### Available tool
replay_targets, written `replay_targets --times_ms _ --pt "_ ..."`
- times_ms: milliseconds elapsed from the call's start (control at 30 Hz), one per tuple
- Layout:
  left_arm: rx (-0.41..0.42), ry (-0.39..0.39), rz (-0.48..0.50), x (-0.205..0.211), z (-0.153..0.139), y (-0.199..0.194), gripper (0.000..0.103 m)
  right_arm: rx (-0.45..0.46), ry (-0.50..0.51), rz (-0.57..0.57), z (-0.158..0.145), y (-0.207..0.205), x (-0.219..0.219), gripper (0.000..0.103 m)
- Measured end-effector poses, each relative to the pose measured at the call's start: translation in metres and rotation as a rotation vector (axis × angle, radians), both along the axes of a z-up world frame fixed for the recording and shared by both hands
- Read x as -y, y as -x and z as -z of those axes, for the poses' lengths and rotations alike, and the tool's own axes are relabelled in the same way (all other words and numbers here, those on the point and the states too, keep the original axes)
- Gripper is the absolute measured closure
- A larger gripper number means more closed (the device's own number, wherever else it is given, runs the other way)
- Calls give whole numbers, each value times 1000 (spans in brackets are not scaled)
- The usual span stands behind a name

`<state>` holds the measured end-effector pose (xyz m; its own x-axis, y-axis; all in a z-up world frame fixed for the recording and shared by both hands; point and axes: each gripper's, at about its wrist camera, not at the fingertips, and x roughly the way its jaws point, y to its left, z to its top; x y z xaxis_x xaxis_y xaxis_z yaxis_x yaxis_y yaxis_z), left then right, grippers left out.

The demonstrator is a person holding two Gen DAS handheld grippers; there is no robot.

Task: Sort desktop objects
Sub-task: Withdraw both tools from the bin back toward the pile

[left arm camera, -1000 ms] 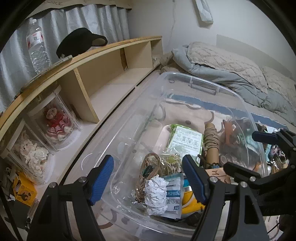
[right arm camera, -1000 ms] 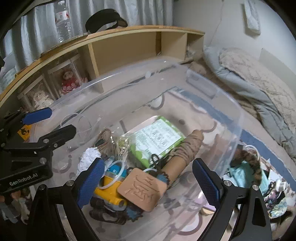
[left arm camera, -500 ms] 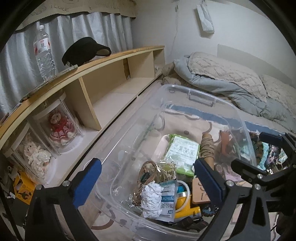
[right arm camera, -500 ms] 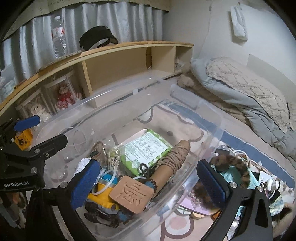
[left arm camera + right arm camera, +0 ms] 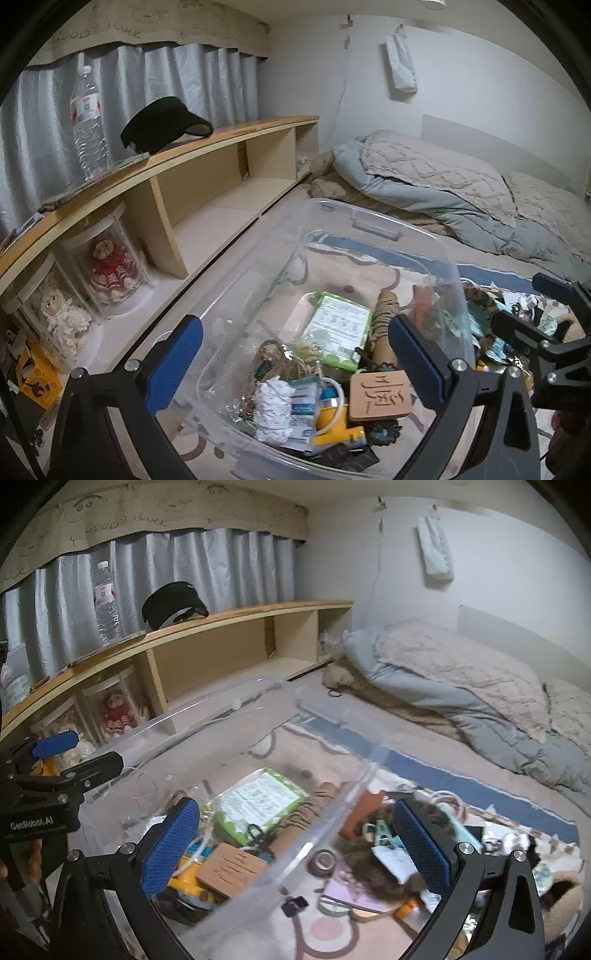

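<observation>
A clear plastic bin (image 5: 373, 225) sits on the rug. It holds a green packet (image 5: 336, 332), a rope-wrapped tube (image 5: 384, 321), a tan tag with carved characters (image 5: 380, 395), crumpled white paper (image 5: 273, 410) and a twine bundle (image 5: 273, 354). My left gripper (image 5: 297, 360) hovers open and empty above the bin's near end. My right gripper (image 5: 295, 845) is open and empty too, straddling the bin's right wall (image 5: 332, 812). Right of that wall lies a loose pile with a tape roll (image 5: 323, 860), brown hair-like stuff (image 5: 373, 853) and a teal item (image 5: 461, 830).
A long wooden shelf (image 5: 221, 136) runs along the left, with a water bottle (image 5: 88, 122) and a black visor (image 5: 162, 123) on top and dolls in clear cases (image 5: 110, 266) below. Rumpled bedding (image 5: 443, 177) lies beyond the bin.
Both grippers have lifted and drawn back from the bin. The left jaws have spread wider. The right view has swung right, bringing the bin's wall and the outside pile between its fingers.
</observation>
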<state>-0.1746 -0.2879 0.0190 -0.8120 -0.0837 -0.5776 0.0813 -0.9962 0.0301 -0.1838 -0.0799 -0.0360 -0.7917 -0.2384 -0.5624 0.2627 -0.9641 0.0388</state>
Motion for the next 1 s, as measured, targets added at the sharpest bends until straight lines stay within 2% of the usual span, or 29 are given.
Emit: replay_targets --times_ms 567,1000 --pt "-36 2 121 -58 -13 -10 2 -12 -22 149 -8 -47 -86 0" --pt "-66 12 236 -119 -22 -14 2 -42 -22 267 -23 -94 -154 0"
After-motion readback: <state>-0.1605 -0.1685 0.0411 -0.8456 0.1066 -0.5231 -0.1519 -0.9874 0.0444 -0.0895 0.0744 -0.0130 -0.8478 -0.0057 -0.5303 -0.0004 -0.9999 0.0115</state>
